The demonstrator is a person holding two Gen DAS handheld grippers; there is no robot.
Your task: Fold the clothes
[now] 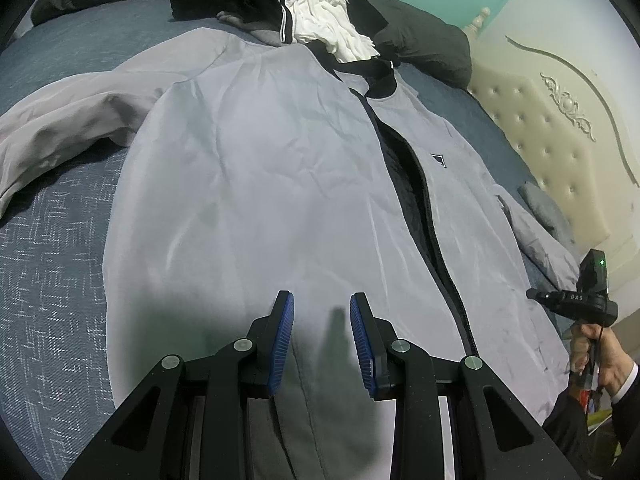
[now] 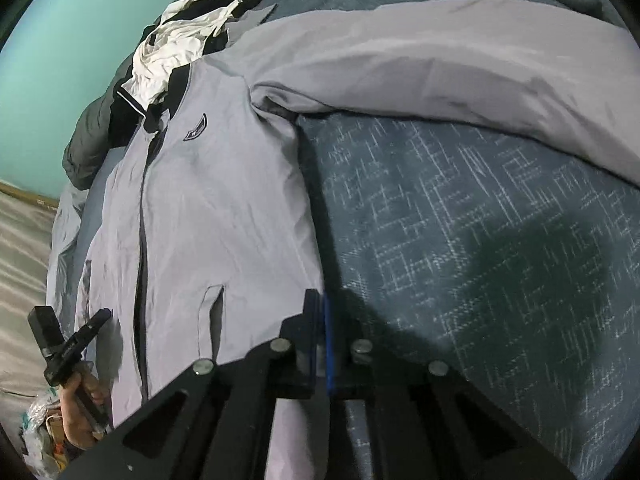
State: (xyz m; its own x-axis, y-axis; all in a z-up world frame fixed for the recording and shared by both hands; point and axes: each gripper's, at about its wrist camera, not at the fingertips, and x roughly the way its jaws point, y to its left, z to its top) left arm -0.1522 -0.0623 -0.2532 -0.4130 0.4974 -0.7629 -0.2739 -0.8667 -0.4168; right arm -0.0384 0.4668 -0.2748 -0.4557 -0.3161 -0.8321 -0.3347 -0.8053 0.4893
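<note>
- Our left gripper (image 1: 322, 340) hangs over the lower hem of the grey jacket (image 1: 256, 184), its blue-padded jaws narrowly apart with nothing between them, only their shadow on the cloth.
- Our right gripper (image 2: 319, 336) has its jaws pressed together at the jacket's side edge near the hem; whether cloth is pinched between the pads we cannot tell.
- The jacket lies spread front-up on the bed (image 2: 460, 216), its dark zipper (image 1: 424, 208) partly undone and a small badge (image 2: 196, 128) on the chest.
- One sleeve (image 2: 440, 64) stretches out across the blue patterned bedcover; the other sleeve (image 1: 60, 136) lies bunched at the far side.
- Beyond the collar, a crumpled white garment (image 1: 332, 20) sits atop dark clothes (image 1: 240, 0), touching the jacket's neckline.
- A dark quilt (image 1: 424, 36) lies behind that pile, and a padded cream headboard (image 1: 552, 140) stands beside the bed.
- A hand (image 1: 596, 356) grips the right tool's handle at the bed's edge.
</note>
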